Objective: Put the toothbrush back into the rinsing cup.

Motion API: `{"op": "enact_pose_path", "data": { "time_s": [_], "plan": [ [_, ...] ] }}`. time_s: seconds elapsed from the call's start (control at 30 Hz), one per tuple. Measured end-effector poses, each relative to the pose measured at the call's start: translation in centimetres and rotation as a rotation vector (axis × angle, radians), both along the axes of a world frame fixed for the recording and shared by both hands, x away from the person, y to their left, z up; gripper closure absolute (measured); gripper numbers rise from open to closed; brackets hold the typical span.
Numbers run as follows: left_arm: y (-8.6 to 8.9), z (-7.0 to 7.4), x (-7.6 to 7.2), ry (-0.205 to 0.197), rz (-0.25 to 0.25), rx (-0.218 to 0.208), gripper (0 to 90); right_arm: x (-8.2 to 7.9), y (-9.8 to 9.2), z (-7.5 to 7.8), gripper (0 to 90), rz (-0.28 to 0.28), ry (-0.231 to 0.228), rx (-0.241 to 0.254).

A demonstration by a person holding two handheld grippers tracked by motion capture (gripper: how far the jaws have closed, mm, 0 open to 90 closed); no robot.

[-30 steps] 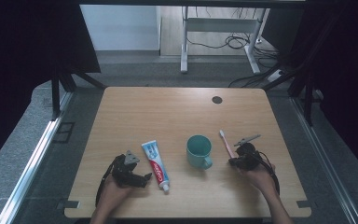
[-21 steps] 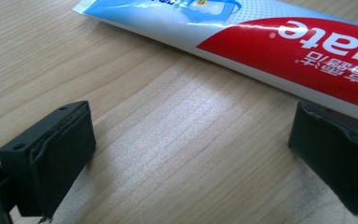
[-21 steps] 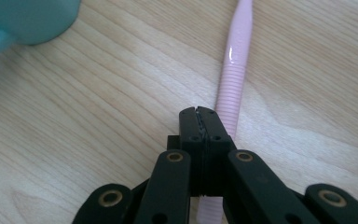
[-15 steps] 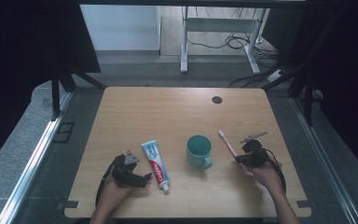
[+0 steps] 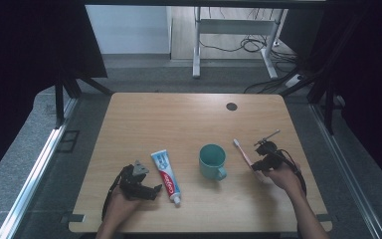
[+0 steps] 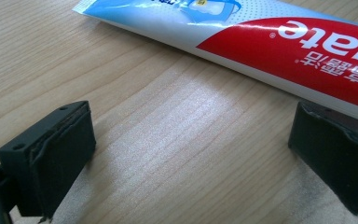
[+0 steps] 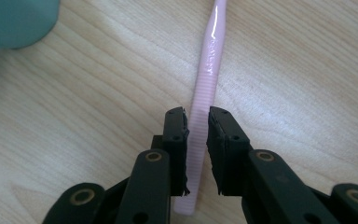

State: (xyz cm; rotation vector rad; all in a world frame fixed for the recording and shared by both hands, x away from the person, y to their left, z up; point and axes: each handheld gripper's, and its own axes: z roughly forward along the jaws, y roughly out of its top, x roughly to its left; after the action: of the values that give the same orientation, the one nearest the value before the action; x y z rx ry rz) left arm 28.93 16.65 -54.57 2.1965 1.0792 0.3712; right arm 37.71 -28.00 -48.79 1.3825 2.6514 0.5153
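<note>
Overhead, my right gripper (image 5: 256,158) sits at the right of the wooden table (image 5: 179,119), over the near end of the pink toothbrush (image 5: 242,153). The toothbrush lies flat on the wood just right of the teal cup (image 5: 212,160), its bristle end pointing away from me.

In the right gripper view, the toothbrush handle (image 7: 204,107) runs straight up between the two black jaws of my right gripper (image 7: 196,116). The jaws have just been opening; a thin gap shows on the right side of the handle, and on the left the pad stands very close, contact not certain. I read the grip as released, with the handle lying between the pads and resting on the table. A corner of the cup (image 7: 16,21) shows at upper left.

My left gripper (image 5: 149,190) rests at the near left of the table, just beside the toothpaste tube (image 5: 165,170). In the left gripper view, my left gripper (image 6: 191,154) has its jaws spread wide over bare wood, grasping nothing; the tube (image 6: 270,42) lies across the top, its edge passing just behind the right-hand jaw.
</note>
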Motion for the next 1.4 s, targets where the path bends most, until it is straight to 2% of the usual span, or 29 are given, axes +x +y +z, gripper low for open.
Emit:
{"op": "enact_pose_path", "data": {
  "time_s": [0.1, 0.17, 0.3, 0.33, 0.63, 0.8, 1.03, 1.4],
  "plan": [
    [0.0, 0.0, 0.0, 0.001, 0.001, -0.002, 0.2, 0.5, 0.3, 0.1, 74.4, -0.003, 0.014, -0.013],
    [0.0, 0.0, 0.0, 0.001, 0.001, -0.002, 0.2, 1.2, 0.8, 0.3, 72.6, -0.008, 0.043, -0.036],
    [0.0, 0.0, 0.0, 0.001, 0.001, -0.002, 0.2, 1.9, 1.2, 0.4, 71.9, -0.006, 0.066, -0.060],
    [0.0, 0.0, 0.0, 0.001, 0.001, -0.002, 0.1, 2.3, 1.5, 0.4, 71.3, -0.008, 0.084, -0.071],
    [0.0, 0.0, 0.0, 0.001, 0.000, -0.001, 0.2, 3.7, 2.5, 0.5, 70.2, -0.001, 0.125, -0.116],
    [0.0, 0.0, 0.0, 0.001, -0.003, 0.003, 0.1, 4.5, 3.0, 0.4, 70.0, -0.001, 0.167, -0.145],
    [0.0, 0.0, 0.0, 0.002, -0.003, 0.003, 0.1, 5.1, 3.5, 0.0, 69.8, -0.007, 0.195, -0.172],
    [0.0, 0.0, 0.0, 0.002, -0.003, 0.003, 0.1, 5.6, 4.1, -0.9, 72.0, -0.002, 0.212, -0.213]
  ]
}}
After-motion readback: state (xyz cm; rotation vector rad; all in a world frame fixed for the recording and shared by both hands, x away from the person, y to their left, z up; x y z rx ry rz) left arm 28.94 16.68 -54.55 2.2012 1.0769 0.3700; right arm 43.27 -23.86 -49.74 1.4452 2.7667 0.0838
